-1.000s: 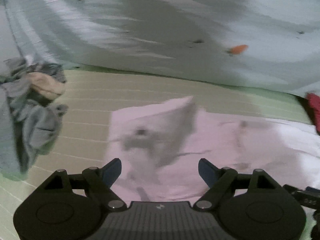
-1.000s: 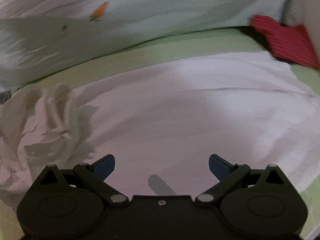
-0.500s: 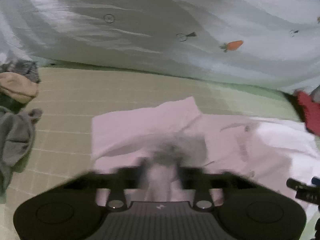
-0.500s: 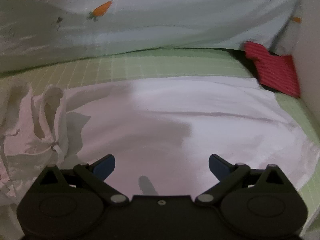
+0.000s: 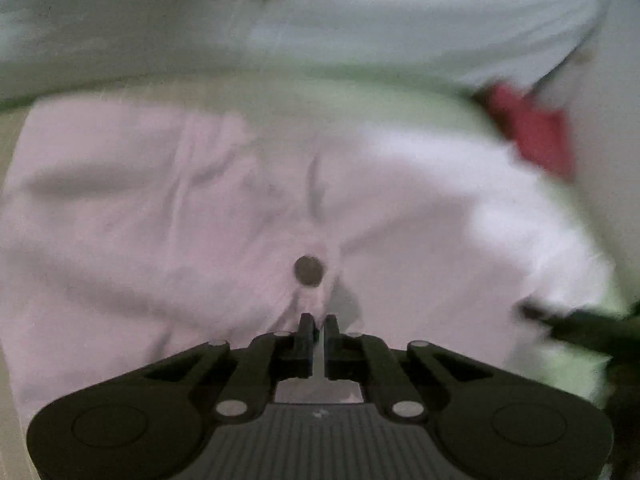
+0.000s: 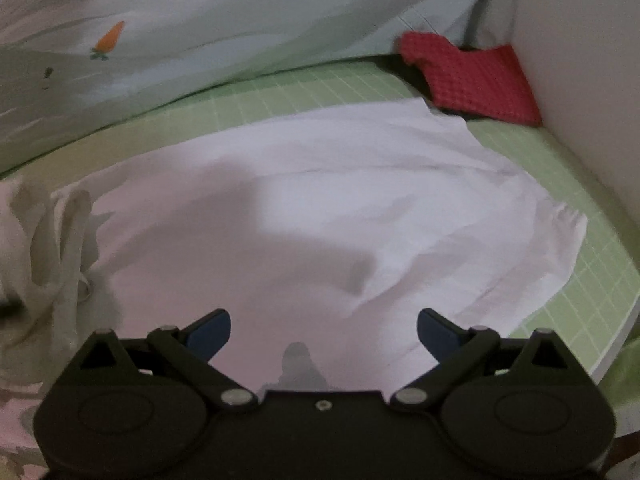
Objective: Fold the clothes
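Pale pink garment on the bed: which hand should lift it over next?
Left, probably. The left gripper has its jaws shut on the pale pink garment; the right gripper hovers open above it.

The right gripper (image 6: 323, 330) hung with jaws wide apart above a pale pink garment (image 6: 320, 216) spread on the green checked sheet (image 6: 304, 92); a red cloth (image 6: 472, 80) lay beyond its far corner, beside a carrot-print blanket (image 6: 200, 24)
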Tool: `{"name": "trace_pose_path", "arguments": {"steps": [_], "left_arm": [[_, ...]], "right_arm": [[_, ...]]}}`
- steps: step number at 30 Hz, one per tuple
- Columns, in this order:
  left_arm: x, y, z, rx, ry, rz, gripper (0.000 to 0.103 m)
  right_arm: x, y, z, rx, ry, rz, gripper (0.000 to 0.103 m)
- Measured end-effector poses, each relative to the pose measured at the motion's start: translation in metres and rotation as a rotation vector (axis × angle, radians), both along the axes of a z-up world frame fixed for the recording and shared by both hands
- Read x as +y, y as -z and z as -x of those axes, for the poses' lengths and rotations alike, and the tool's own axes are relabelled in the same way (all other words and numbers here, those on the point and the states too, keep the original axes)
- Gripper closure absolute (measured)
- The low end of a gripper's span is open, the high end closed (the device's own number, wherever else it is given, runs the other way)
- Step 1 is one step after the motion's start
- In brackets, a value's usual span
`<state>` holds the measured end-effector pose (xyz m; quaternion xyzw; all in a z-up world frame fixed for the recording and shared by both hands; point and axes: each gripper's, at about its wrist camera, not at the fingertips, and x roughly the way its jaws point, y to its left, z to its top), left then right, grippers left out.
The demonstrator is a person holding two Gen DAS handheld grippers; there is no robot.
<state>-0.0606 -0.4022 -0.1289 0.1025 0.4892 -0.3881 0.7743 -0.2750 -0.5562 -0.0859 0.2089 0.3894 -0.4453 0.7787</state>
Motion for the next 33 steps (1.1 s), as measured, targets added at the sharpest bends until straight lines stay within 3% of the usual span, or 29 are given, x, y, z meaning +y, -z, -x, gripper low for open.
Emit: {"name": "trace_pose_path", "arguments": {"steps": [3, 8, 11, 16, 21, 26, 33], "left_arm": [[0.001, 0.012, 0.003, 0.036, -0.064, -0.036, 0.088], [-0.003, 0.01, 0.011, 0.076, -0.144, -0.028, 0.044], [-0.01, -0.002, 0.021, 0.052, -0.185, 0.006, 0.027], [-0.021, -0.018, 0.032, -0.004, -0.258, 0.054, 0.021], [-0.025, -0.034, 0.043, -0.035, -0.312, 0.055, 0.019], [-0.012, -0.042, 0.052, -0.06, -0.385, 0.015, 0.013], [0.006, -0.041, 0.046, -0.05, -0.466, -0.053, 0.013]], "right_arm": [[-0.009, 0.002, 0.01, -0.005, -0.019, -0.007, 0.002], [-0.031, 0.009, 0.033, -0.013, -0.053, -0.023, 0.002], [-0.048, 0.007, 0.045, -0.016, -0.058, -0.001, 0.002], [-0.097, 0.0, 0.069, -0.02, -0.051, 0.079, 0.001], [-0.157, 0.01, 0.091, 0.036, -0.011, 0.133, 0.001], [-0.202, 0.034, 0.108, -0.001, 0.058, 0.043, 0.001], [-0.214, 0.057, 0.106, -0.007, 0.07, -0.006, 0.0]]}}
